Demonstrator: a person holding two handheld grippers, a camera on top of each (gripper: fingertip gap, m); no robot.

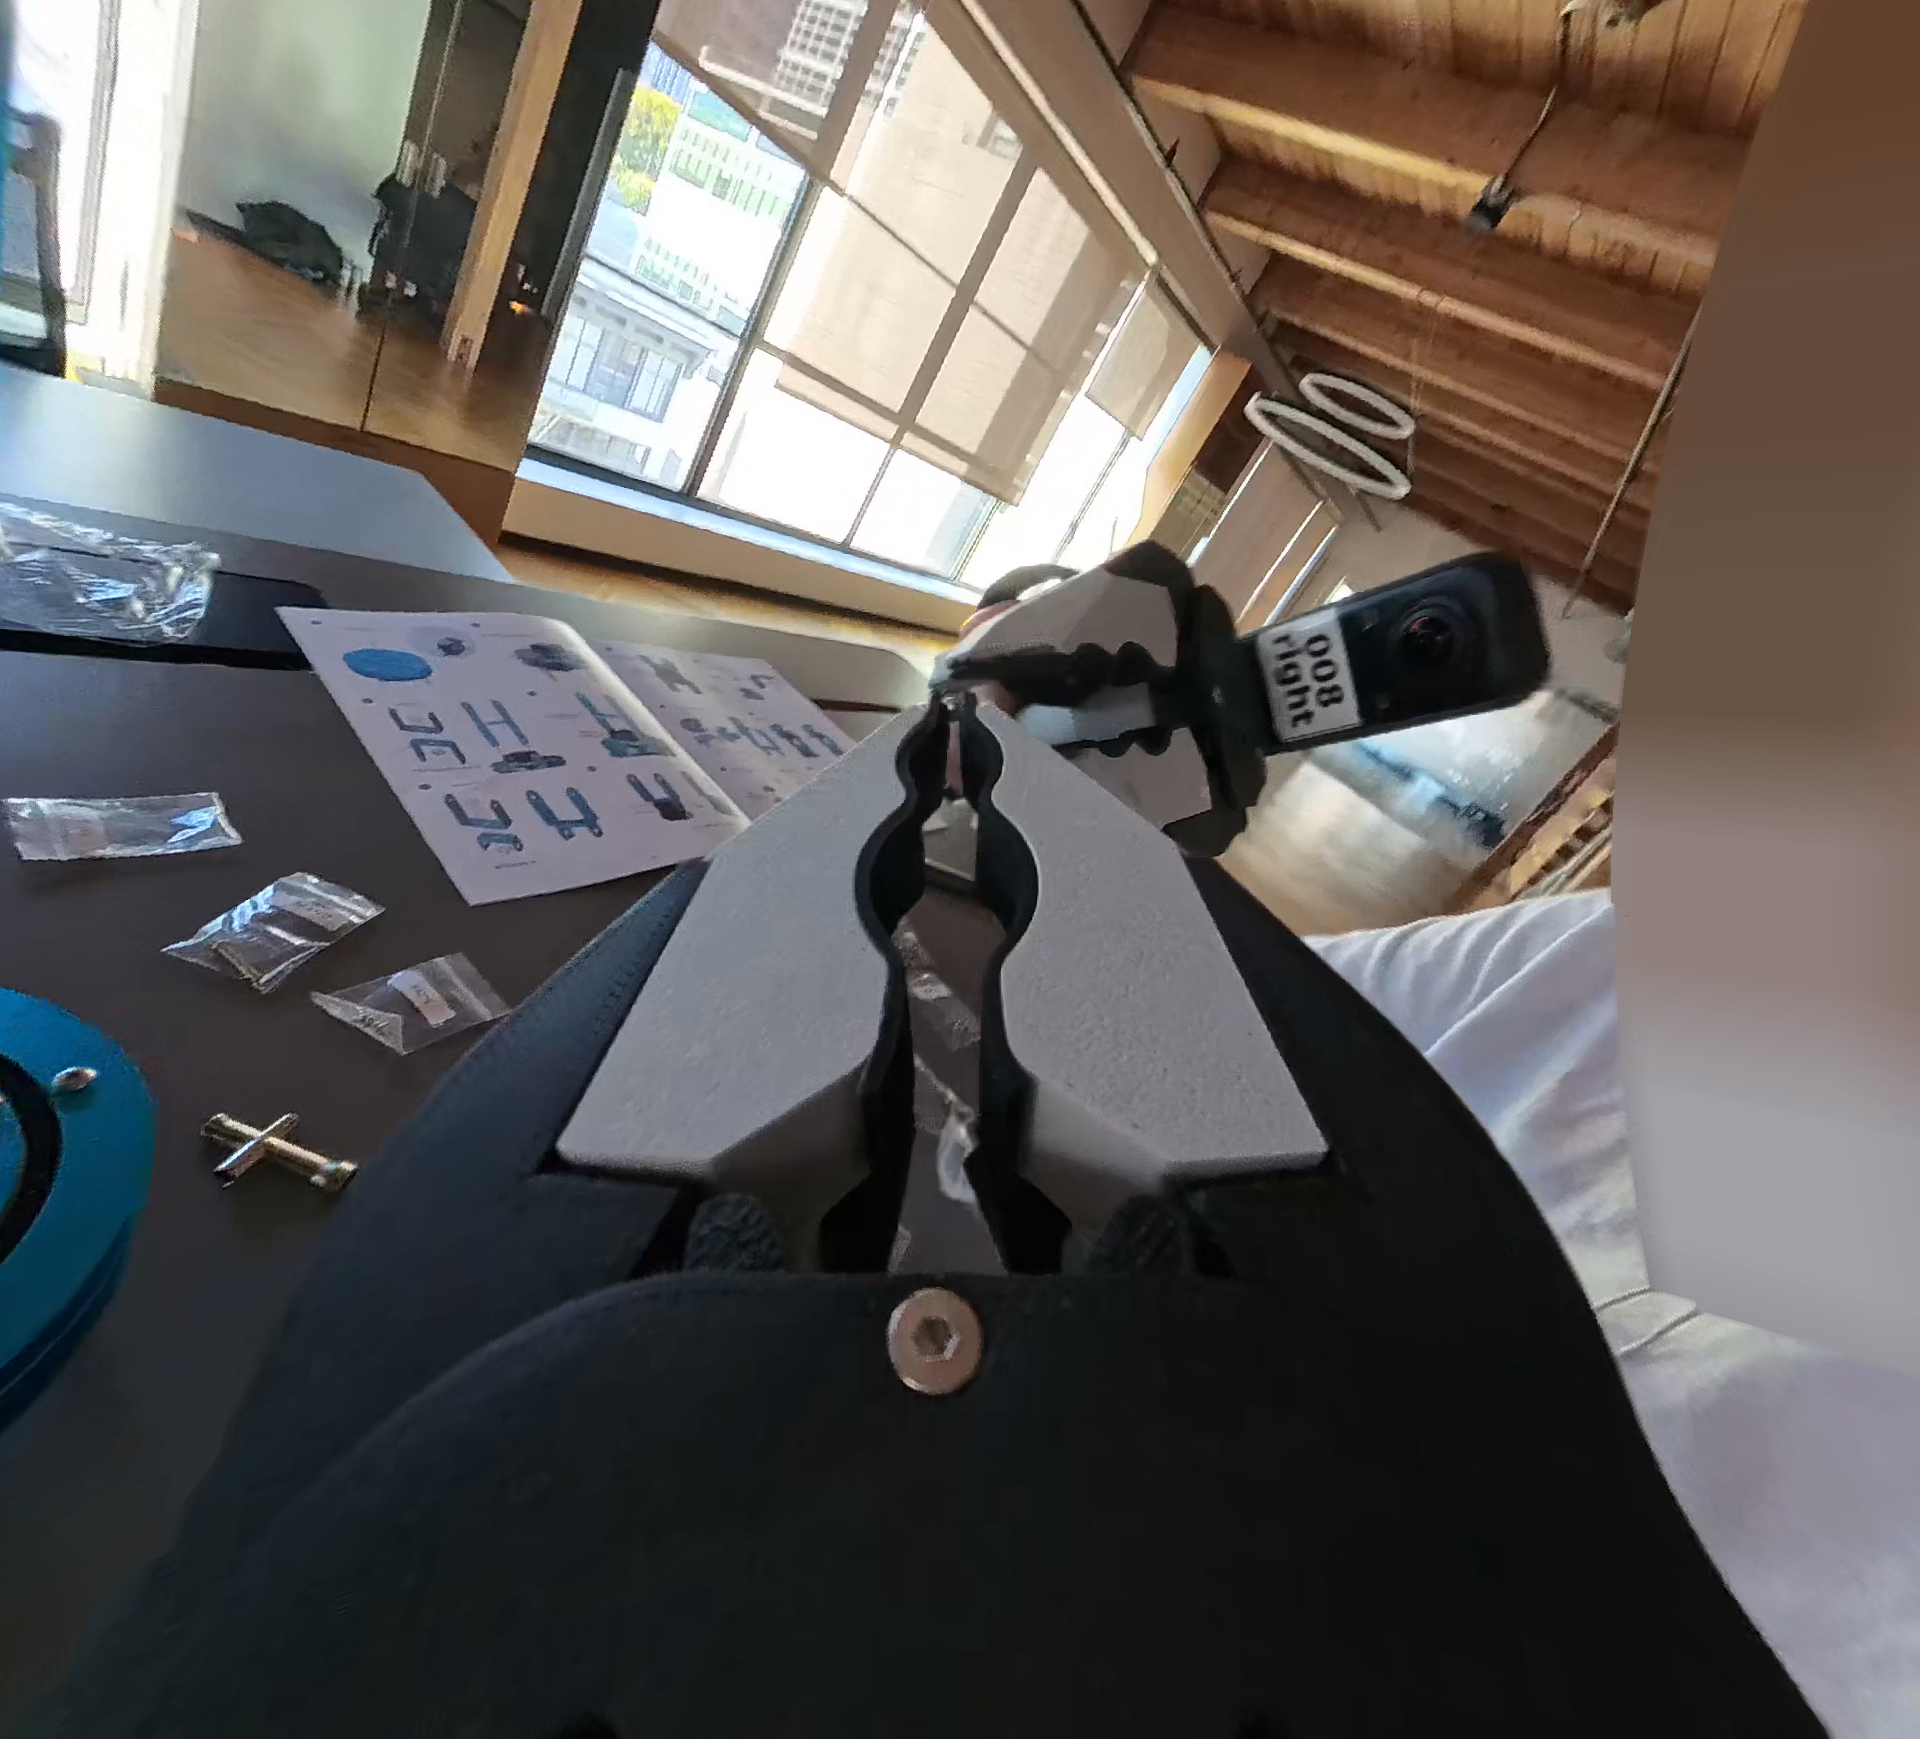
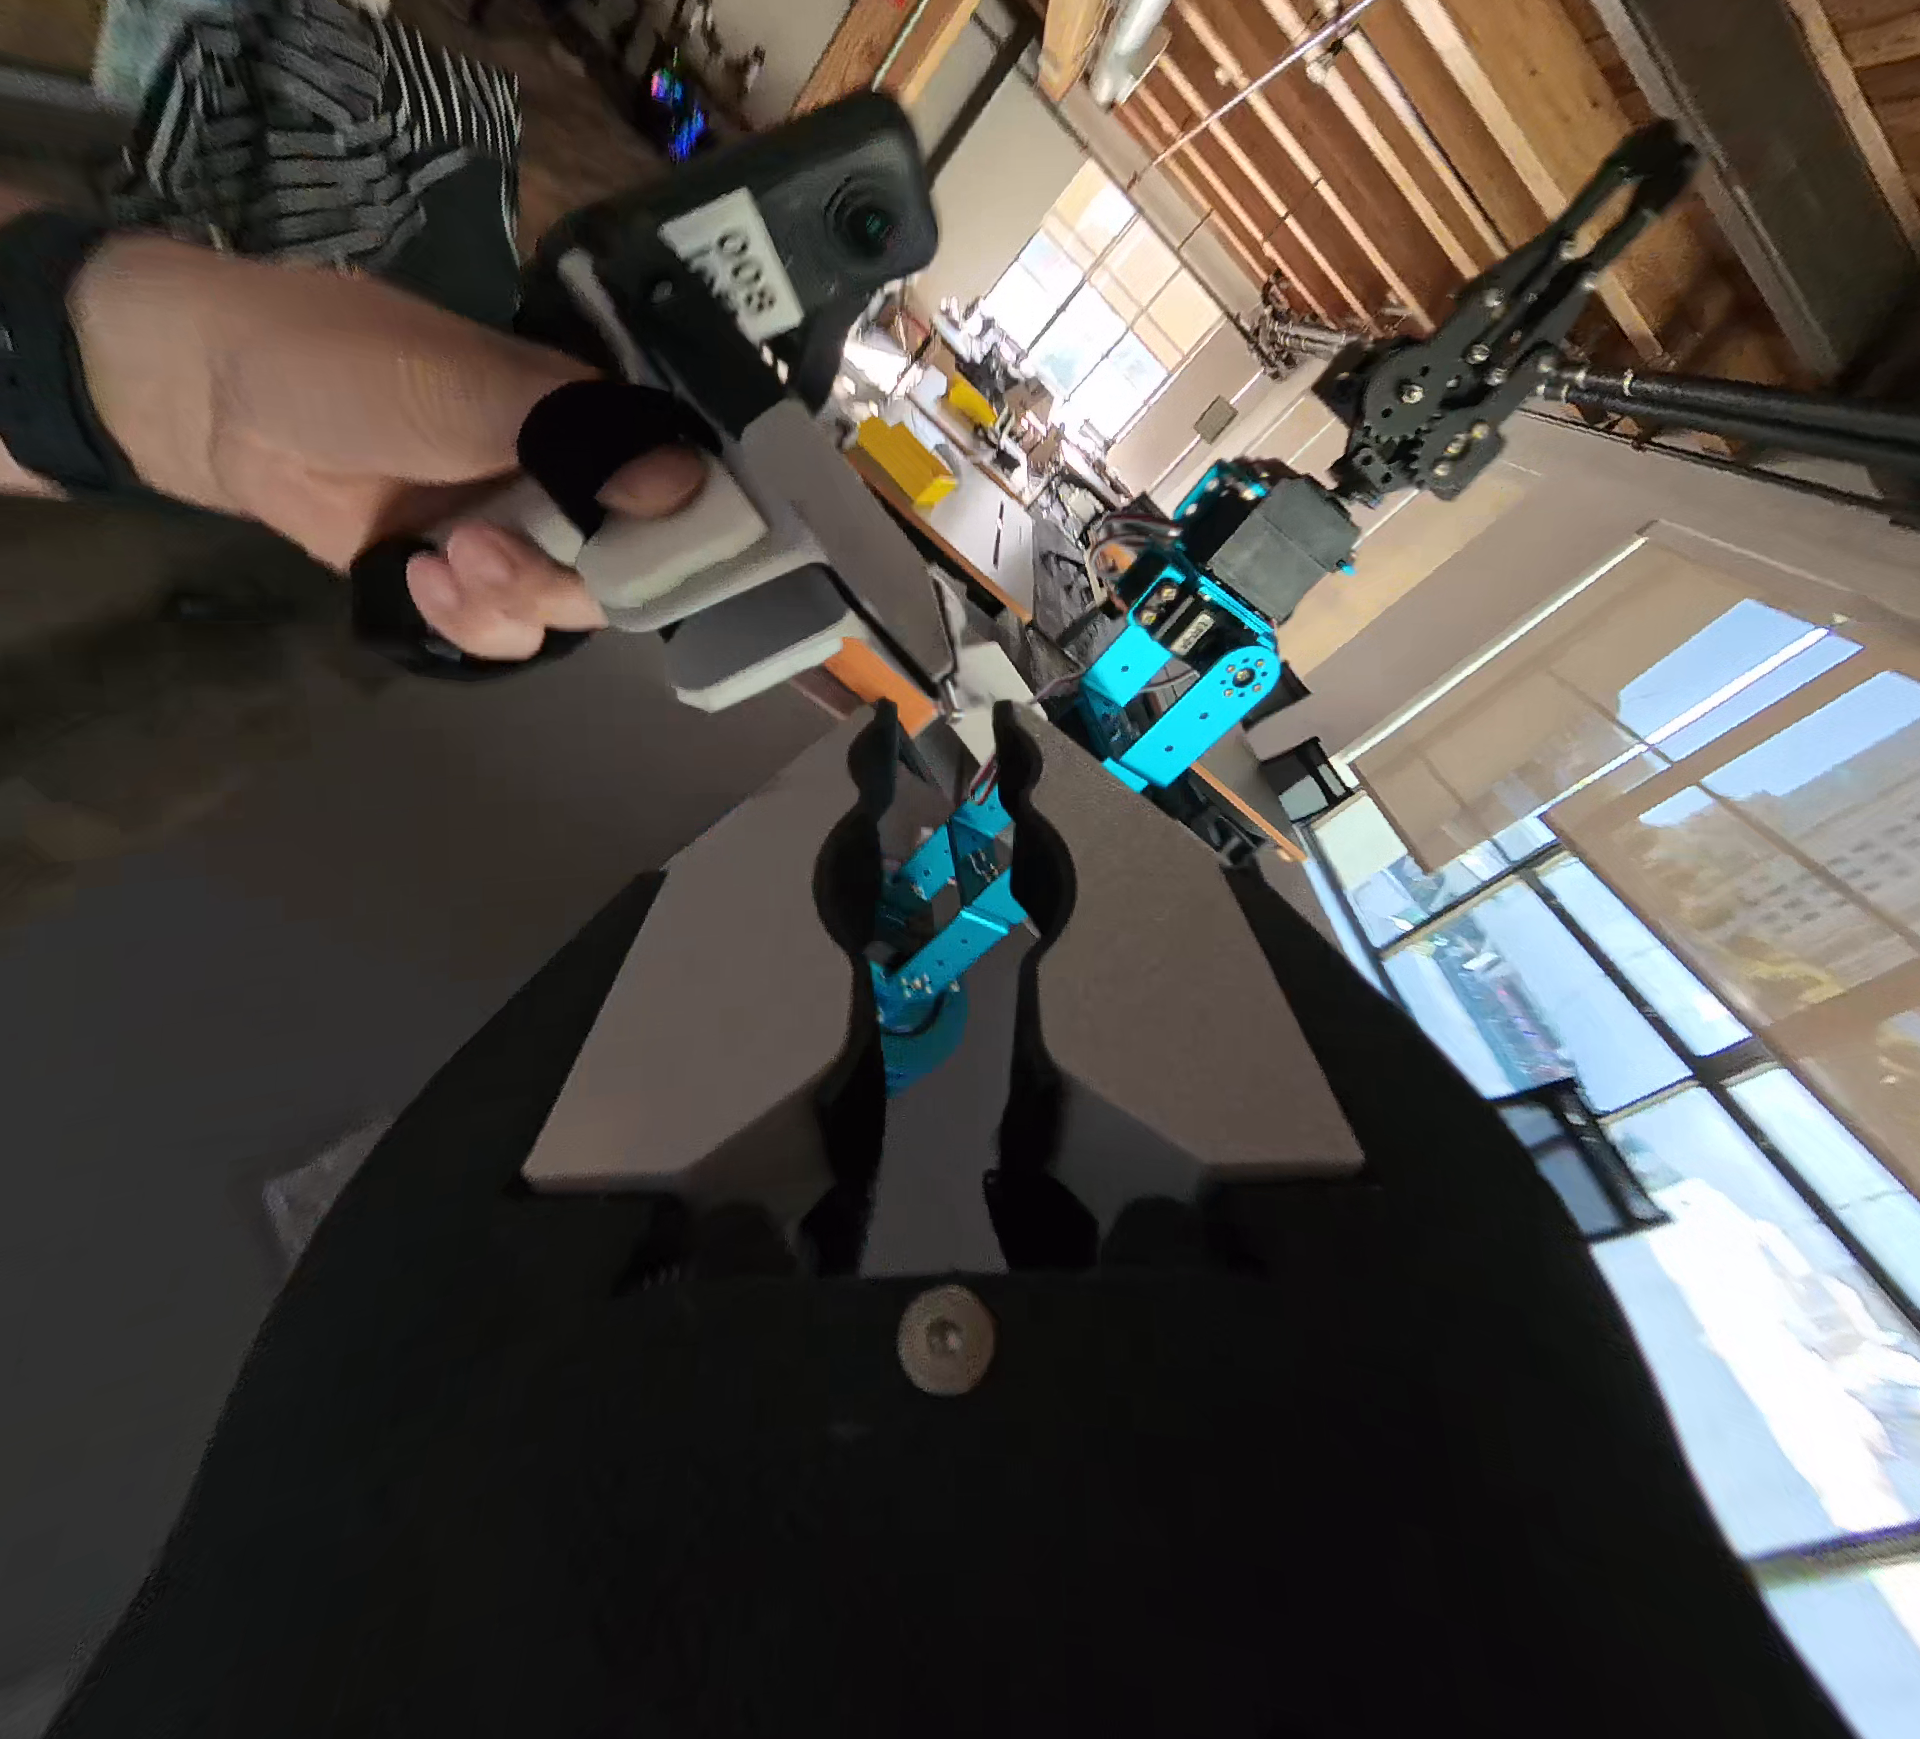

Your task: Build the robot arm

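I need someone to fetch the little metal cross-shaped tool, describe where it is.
On the dark table, find the blue ring-shaped part at the left edge. Just right of it lies the cross-shaped metal tool, bare silver metal, unlike the clear plastic bags beyond it.

My left gripper (image 1: pixel 958 715) w/ grey fingers, black pads, dark brown table (image 1: pixel 208 733), white booklet (image 1: pixel 540 744) w/ blue pics, clear bags (image 1: pixel 272 929), blue disc (image 1: pixel 62 1201), silver cross key (image 1: pixel 278 1150), blue-and-black robot arm (image 2: pixel 1174 650), person's black-and-white striped top (image 2: pixel 312 120)
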